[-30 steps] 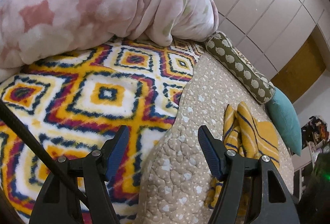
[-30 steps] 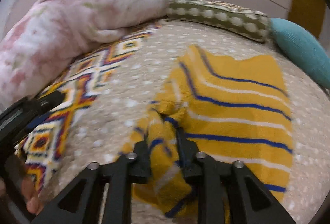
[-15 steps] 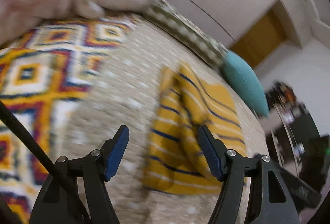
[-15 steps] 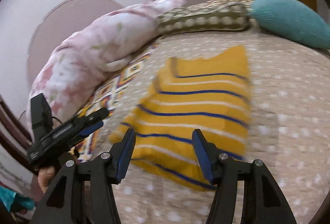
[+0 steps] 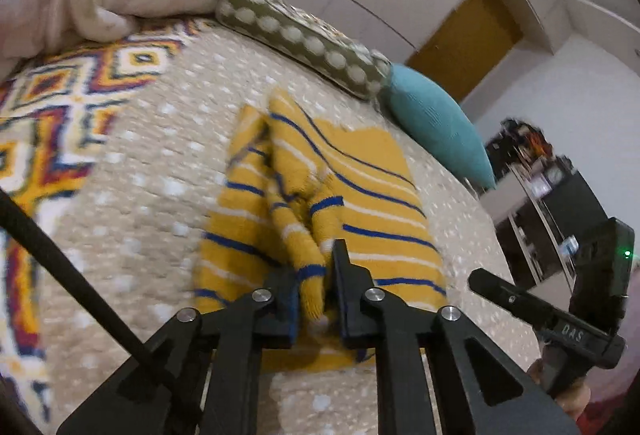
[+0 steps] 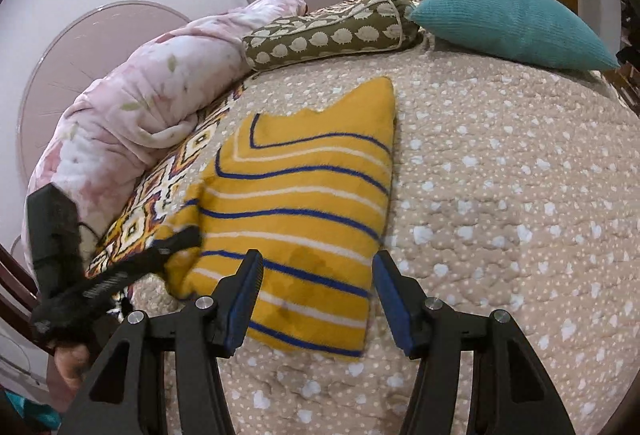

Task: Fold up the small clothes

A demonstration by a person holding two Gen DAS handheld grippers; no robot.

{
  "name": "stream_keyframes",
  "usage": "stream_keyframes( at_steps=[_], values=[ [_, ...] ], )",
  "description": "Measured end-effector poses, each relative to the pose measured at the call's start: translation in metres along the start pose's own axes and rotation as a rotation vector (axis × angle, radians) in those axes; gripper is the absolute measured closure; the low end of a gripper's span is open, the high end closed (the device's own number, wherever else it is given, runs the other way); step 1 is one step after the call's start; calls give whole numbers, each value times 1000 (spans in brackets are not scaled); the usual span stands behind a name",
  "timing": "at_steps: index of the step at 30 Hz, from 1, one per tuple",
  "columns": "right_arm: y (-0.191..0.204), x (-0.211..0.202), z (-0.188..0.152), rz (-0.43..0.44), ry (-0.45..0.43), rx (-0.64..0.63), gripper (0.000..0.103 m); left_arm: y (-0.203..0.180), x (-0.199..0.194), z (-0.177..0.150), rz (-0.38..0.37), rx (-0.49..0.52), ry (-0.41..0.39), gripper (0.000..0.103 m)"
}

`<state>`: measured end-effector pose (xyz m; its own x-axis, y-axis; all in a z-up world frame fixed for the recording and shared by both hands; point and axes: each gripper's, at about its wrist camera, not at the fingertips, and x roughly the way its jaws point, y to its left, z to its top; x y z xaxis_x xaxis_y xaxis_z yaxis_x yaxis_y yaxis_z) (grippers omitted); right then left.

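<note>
A small yellow sweater (image 6: 304,195) with blue and white stripes lies flat on the beige dotted bedspread (image 6: 500,195). In the left wrist view my left gripper (image 5: 316,275) is shut on a bunched sleeve (image 5: 304,231) of the sweater (image 5: 372,203), at its near left side, and the sleeve is lifted a little off the body. From the right wrist view the left gripper (image 6: 176,239) reaches in at the sweater's left edge. My right gripper (image 6: 318,275) hangs open just above the sweater's near hem, its blue pads apart and nothing between them.
A pink flowered quilt (image 6: 140,107) is heaped at the back left over a bright diamond-patterned blanket (image 5: 60,107). A brown bolster with a hedgehog print (image 6: 332,31) and a teal cushion (image 6: 508,23) line the far edge. Cluttered shelves (image 5: 540,175) stand beyond the bed.
My left gripper swung from over the patterned blanket to the sweater and closed on the sleeve. My right gripper let go of the sweater's fold, opened and drew back.
</note>
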<state>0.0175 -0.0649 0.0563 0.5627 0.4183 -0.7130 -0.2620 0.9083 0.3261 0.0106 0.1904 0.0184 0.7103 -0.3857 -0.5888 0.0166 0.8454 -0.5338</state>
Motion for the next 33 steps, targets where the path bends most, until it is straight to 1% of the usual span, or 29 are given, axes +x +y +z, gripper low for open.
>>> stream_keyframes(
  at_steps=[1,5,6,8,9,10,11,13,16,17,18,19,21,22,25,27,28,29,30,31,33],
  values=[
    [0,0,2,6,-5,1,40,6,-2,0,16,-11,2,95],
    [9,4,15,41,-35,-2,40,32,8,-3,49,-99,65,98],
    [16,9,21,58,-39,-14,40,35,10,-4,80,-103,69,98],
    [31,24,31,79,-29,-46,43,38,11,-4,74,-113,76,98],
    [38,34,35,92,-12,-56,48,38,10,-4,73,-113,76,98],
    [46,48,41,102,14,-67,60,38,10,-4,73,-109,74,98],
    [55,65,46,100,49,-82,64,38,9,-3,70,-105,71,98],
    [68,97,58,96,107,-102,69,38,3,-2,59,-102,61,97],
    [79,135,72,66,157,-108,72,43,-14,2,82,-103,14,96],
    [83,149,79,61,179,-104,72,45,-19,3,94,-103,-1,94],
    [84,156,81,60,194,-99,72,49,-25,5,109,-106,-20,85],
    [86,163,85,62,207,-90,72,53,-30,6,116,-115,-35,74],
    [92,172,87,92,230,-77,72,64,-39,8,137,-154,-68,68],
    [94,175,86,98,240,-71,71,68,-42,9,145,-167,-75,68],
    [103,173,78,93,236,-99,70,78,-48,10,167,-199,-89,68],
    [104,161,76,102,231,-107,71,80,-51,10,191,-201,-96,67],
    [103,150,76,121,208,-99,71,79,-52,10,203,-196,-98,64],
    [102,131,75,168,169,-83,71,78,-53,10,207,-191,-100,62],
    [100,116,72,195,142,-73,71,76,-53,9,208,-187,-103,59],
    [99,99,66,207,111,-68,71,75,-53,9,205,-185,-103,58],
    [94,85,52,211,96,-59,71,69,-50,9,188,-178,-98,56]
  ],
)
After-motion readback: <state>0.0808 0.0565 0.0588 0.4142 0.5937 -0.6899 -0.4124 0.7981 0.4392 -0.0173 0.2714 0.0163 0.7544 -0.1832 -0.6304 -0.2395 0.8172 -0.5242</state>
